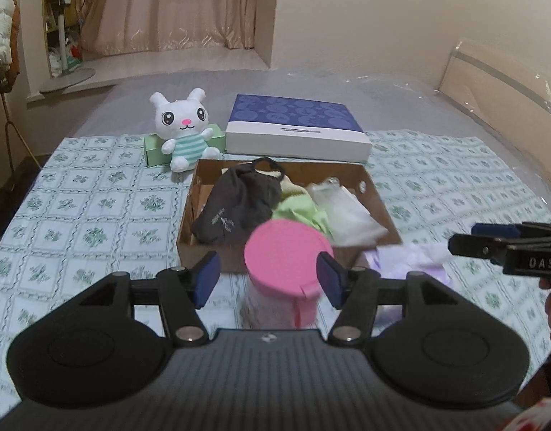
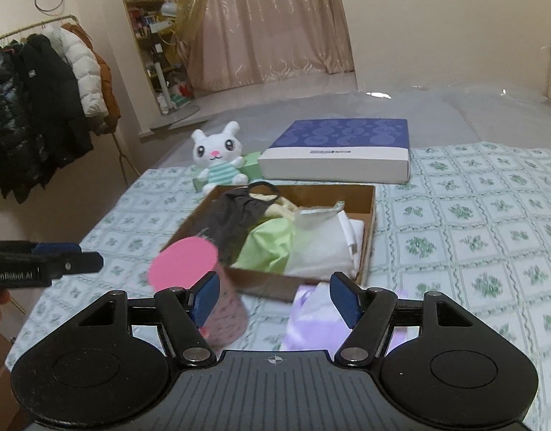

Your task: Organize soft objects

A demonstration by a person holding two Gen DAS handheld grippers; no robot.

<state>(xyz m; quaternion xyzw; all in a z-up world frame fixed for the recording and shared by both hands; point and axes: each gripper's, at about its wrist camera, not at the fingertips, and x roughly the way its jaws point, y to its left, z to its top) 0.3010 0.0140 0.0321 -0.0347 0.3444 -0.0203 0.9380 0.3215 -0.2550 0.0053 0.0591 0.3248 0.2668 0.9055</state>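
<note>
A cardboard box [image 1: 379, 212] sits on a bed covered by a pale cloth [image 1: 96, 215] printed with green flowers. Everything below is placed relative to that box.

Inside the box lie soft items: a dark grey cloth [image 1: 236, 204] on the left, a light green cloth [image 1: 304, 212] in the middle, and a white cloth [image 1: 351, 212] on the right.

Just in front of the box stands a tub with a round pink lid [image 1: 288, 260]. It looks blurred in both views. The left gripper [image 1: 268, 278] frames the tub, its blue-padded fingers [image 1: 207, 276] spread apart on either side of the lid, with a gap on each side.

In front of the box's right corner lies a crumpled lilac cloth [image 2: 318, 316]. The right gripper [image 2: 275, 296] hovers over it, fingers [image 2: 342, 298] wide apart and holding nothing; one pad overlaps the lilac cloth in the right wrist view, though contact cannot be told.

Behind the box, to the left, a white plush rabbit [image 1: 185, 125] in a striped green top sits upright against a small green carton [image 1: 157, 149]. Behind the box, to the right, lies a flat blue-and-white gift box [image 1: 297, 127].
</note>
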